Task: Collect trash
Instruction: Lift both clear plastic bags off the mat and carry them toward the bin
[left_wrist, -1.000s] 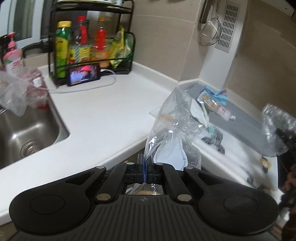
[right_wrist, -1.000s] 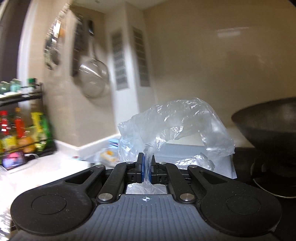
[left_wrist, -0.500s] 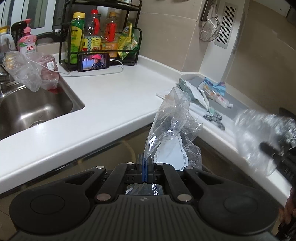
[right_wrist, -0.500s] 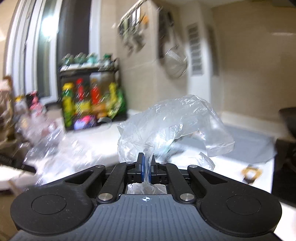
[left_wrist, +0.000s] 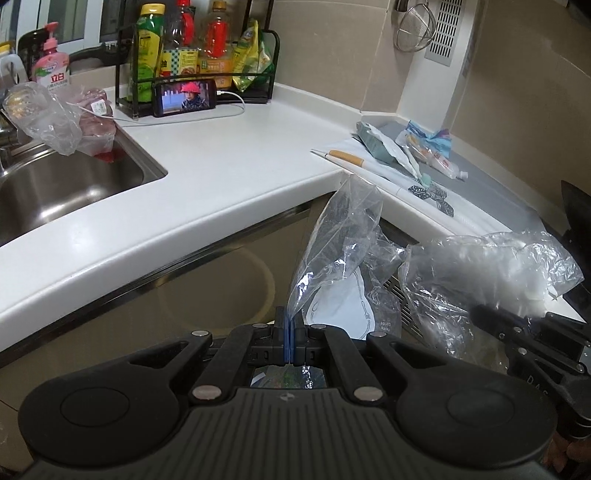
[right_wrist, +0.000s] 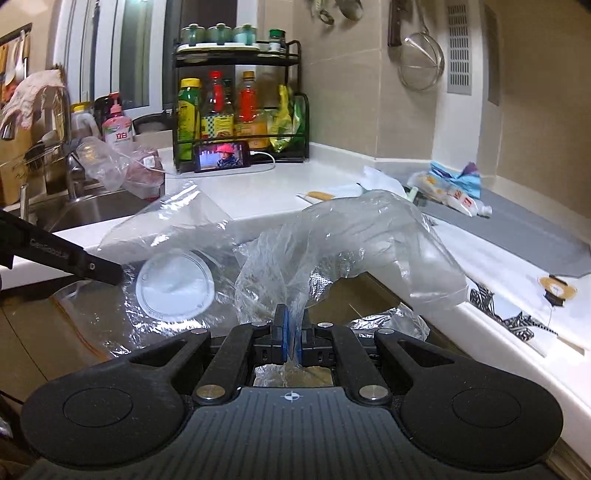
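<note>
My left gripper (left_wrist: 289, 334) is shut on the edge of a clear plastic bag (left_wrist: 343, 251) that holds a white round lid (left_wrist: 340, 310). The bag hangs in front of the cabinet, below the counter edge. My right gripper (right_wrist: 291, 334) is shut on a crumpled clear plastic bag (right_wrist: 354, 236). In the left wrist view the right gripper (left_wrist: 480, 314) and its bag (left_wrist: 491, 266) are just to the right. In the right wrist view the left gripper (right_wrist: 112, 275) and its bag with the lid (right_wrist: 175, 286) are close on the left. Loose wrappers (left_wrist: 424, 146) lie on the counter's far corner.
The white counter (left_wrist: 229, 166) wraps round an inner corner. It carries a steel sink (left_wrist: 66, 184), a bagged item (left_wrist: 48, 110) at its rim, a playing phone (left_wrist: 184, 96) and a bottle rack (left_wrist: 199, 55). A beige cabinet door (left_wrist: 184, 288) is below. A dark wok (left_wrist: 576, 206) is at the right.
Both grippers have dropped from over the counter to in front of the cabinet. The right one swung left, from the wok to the sink side. The two bags now hang side by side.
</note>
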